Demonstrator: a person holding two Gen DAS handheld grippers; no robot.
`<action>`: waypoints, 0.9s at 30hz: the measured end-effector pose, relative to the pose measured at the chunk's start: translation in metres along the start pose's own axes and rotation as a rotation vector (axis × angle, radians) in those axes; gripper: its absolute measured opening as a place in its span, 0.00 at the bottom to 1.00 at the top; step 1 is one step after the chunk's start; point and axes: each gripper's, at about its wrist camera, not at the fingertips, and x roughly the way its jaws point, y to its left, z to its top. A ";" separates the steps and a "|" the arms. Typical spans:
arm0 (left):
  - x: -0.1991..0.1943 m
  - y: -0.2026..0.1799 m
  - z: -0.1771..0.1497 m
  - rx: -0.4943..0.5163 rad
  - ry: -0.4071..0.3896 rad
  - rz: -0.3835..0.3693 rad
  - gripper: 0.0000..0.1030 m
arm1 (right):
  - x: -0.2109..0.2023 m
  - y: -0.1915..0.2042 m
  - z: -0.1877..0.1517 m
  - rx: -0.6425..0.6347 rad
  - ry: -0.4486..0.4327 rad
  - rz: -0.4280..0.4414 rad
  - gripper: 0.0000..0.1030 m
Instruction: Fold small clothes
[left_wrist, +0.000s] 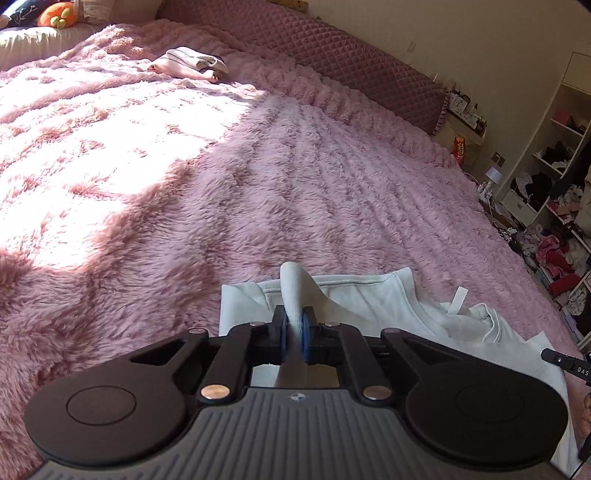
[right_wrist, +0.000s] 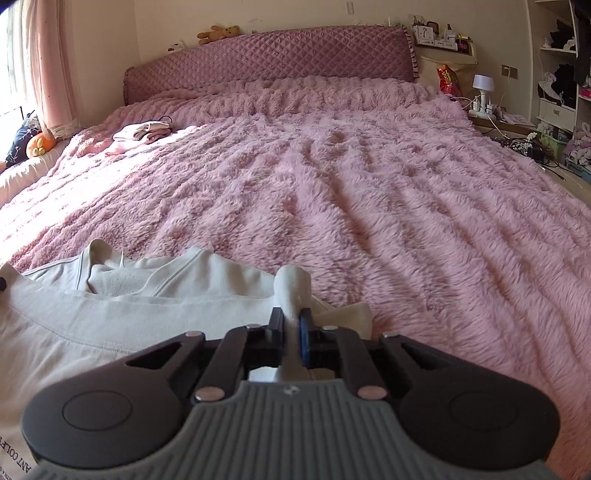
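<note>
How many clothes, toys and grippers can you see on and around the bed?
Clothes: 2, a white top held by both grippers, and a folded pile far up the bed.
Toys: 2, a teddy bear and an orange plush.
Grippers: 2, left gripper, right gripper.
Total: 6

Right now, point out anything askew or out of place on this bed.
The pale garment lies rumpled, neckline bunched, pinched at both sides by the left gripper and right gripper. A folded pile sits tidy near the headboard. The pink blanket is rippled. Nothing looks spilled or damaged.
</note>
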 end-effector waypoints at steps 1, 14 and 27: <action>-0.004 0.000 0.004 -0.003 -0.032 0.005 0.08 | -0.003 0.001 0.001 -0.001 -0.025 -0.004 0.02; 0.018 0.038 0.007 -0.164 0.094 0.019 0.28 | 0.022 0.002 -0.007 0.011 0.020 -0.131 0.34; -0.117 -0.016 -0.095 -0.105 0.109 -0.162 0.31 | -0.152 0.058 -0.084 -0.201 -0.007 0.186 0.37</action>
